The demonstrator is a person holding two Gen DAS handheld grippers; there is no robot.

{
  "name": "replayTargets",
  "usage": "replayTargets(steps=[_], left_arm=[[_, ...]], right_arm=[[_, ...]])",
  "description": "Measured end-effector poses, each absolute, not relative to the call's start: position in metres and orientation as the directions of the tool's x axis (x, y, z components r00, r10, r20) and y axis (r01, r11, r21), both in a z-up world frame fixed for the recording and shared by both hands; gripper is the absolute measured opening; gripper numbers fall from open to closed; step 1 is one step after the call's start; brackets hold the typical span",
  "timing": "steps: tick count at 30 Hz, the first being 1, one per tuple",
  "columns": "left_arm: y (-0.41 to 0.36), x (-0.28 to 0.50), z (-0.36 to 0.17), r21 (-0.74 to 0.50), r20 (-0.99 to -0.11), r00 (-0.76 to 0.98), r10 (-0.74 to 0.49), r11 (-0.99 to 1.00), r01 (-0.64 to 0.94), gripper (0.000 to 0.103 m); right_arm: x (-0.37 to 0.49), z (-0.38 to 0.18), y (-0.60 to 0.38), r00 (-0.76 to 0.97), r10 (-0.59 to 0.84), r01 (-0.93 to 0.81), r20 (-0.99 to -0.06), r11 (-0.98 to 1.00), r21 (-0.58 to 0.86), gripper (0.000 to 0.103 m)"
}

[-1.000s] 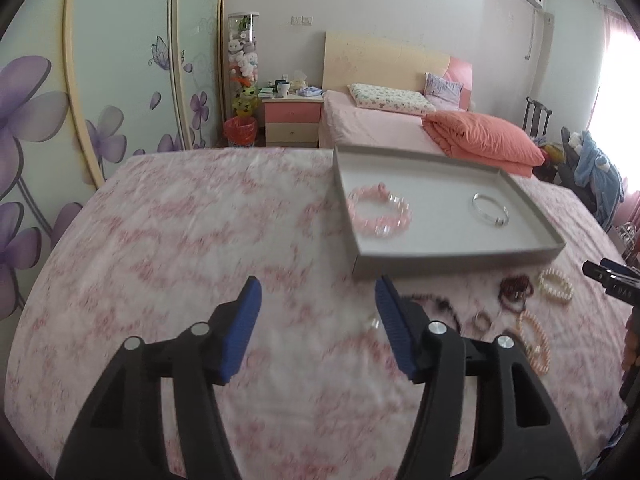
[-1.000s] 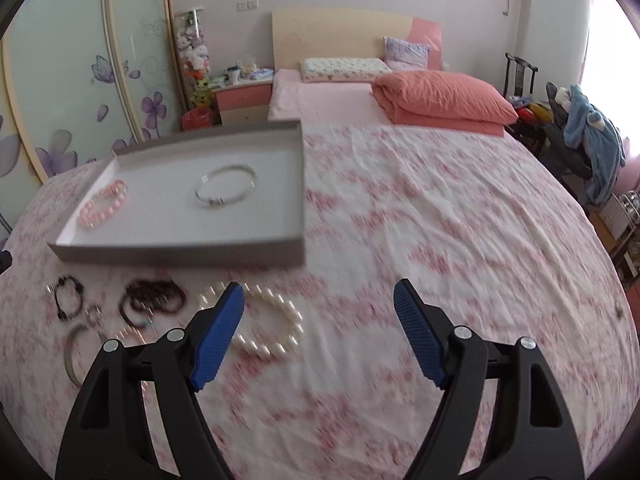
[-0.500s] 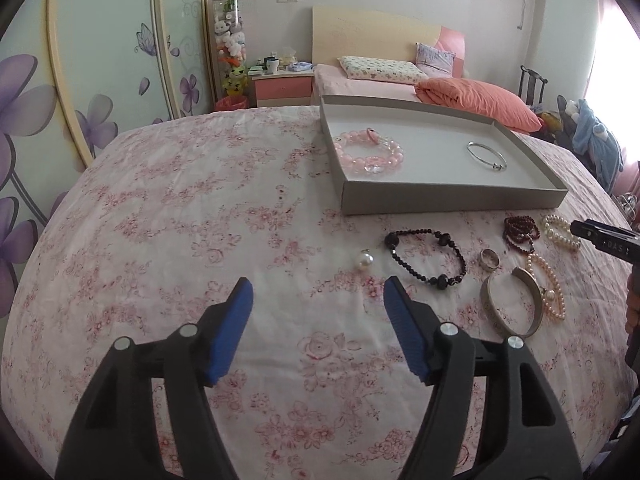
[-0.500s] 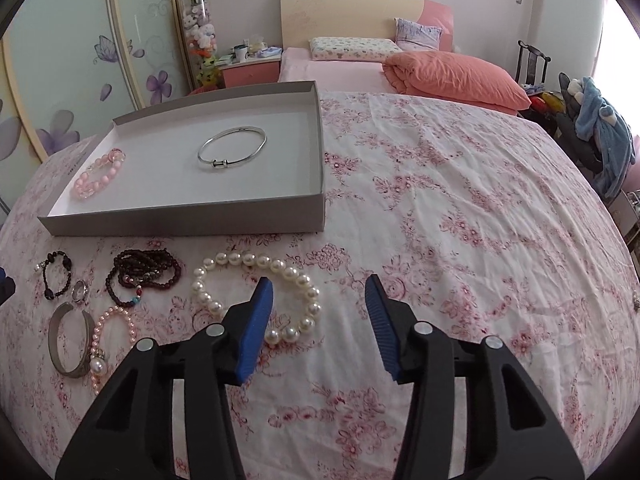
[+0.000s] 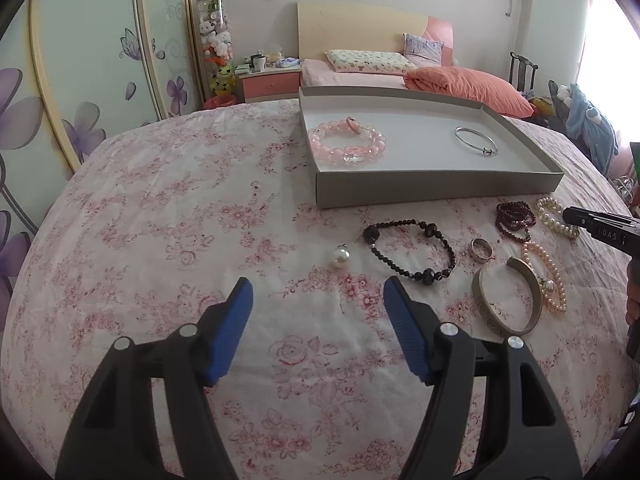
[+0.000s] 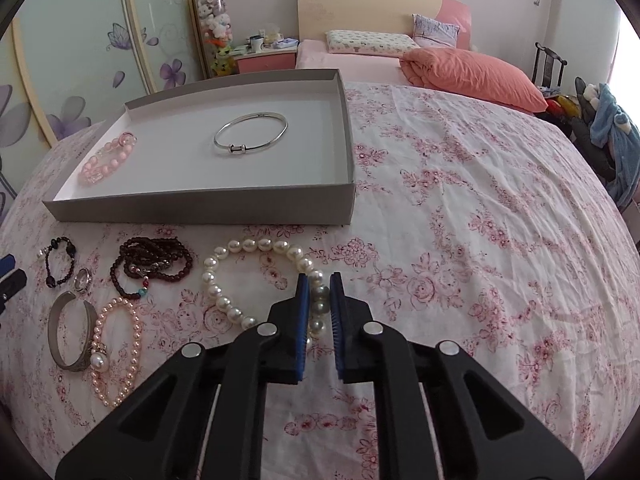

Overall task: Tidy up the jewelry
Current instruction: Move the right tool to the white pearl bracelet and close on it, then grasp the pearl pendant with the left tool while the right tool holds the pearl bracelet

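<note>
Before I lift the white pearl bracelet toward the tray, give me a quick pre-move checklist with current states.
1. Right tongs closed on white pearl bracelet: ok; jaws have just been closing.
2. Grip firm enough to lift: cannot tell.
3. Bracelet clear of the dark red bead bracelet: ok.
4. Free floor in grey tray beside silver bangle: ok.
5. Left tongs open, empty, off to the side: ok.

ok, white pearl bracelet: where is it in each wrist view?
Left wrist: white pearl bracelet far right, beside the right hand-held gripper.
Right wrist: bottom centre, right hand-held gripper shut on its beads.
Shared landmark: grey tray.
</note>
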State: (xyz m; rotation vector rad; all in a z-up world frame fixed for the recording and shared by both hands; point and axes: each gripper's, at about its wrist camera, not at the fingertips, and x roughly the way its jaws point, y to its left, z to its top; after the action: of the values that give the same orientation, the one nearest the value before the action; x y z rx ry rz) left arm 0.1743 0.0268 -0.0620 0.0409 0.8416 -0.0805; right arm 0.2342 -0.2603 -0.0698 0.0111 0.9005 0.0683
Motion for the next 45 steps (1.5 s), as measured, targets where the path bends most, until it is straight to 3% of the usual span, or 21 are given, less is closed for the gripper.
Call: replayTargets(steps=[9, 16, 24, 30, 45], left_arm=[[0.021, 0.193, -0.068, -0.013, -0.769, 0.635, -0.066, 0.996, 0.088, 0.064], [0.021, 0.208, -0.073, -0.043, -0.78, 0.62, -0.08, 0.996, 0.074, 0.038], [0.011, 0.215, -0.074, -0.028, -0.781, 0.621, -0.073, 0.996, 0.082, 0.034], [0.009, 0.218, -0.074, -0.024, -0.781, 0.622, -0.06, 0.997, 0.067, 0.014], [0.022, 0.21, -0.074, -0.028, -0.782, 0.622, -0.044, 0.999, 0.035, 0.014]], right_arm=[[0.233, -0.07, -0.263, 0.629, 0.086, -0.052, -0.772, 0.996, 0.069, 0.012], [0.233, -0.07, -0.263, 0.629, 0.087, -0.054, -0.772, 0.996, 0.069, 0.012], [0.233, -0.07, -0.262, 0.629, 0.088, -0.054, -0.772, 0.996, 0.07, 0.012], [0.233, -0.07, -0.263, 0.629, 0.093, -0.054, -0.772, 0.996, 0.076, 0.012], [0.233, -0.07, -0.264, 0.631, 0.101, -0.05, -0.77, 0.995, 0.089, 0.011]])
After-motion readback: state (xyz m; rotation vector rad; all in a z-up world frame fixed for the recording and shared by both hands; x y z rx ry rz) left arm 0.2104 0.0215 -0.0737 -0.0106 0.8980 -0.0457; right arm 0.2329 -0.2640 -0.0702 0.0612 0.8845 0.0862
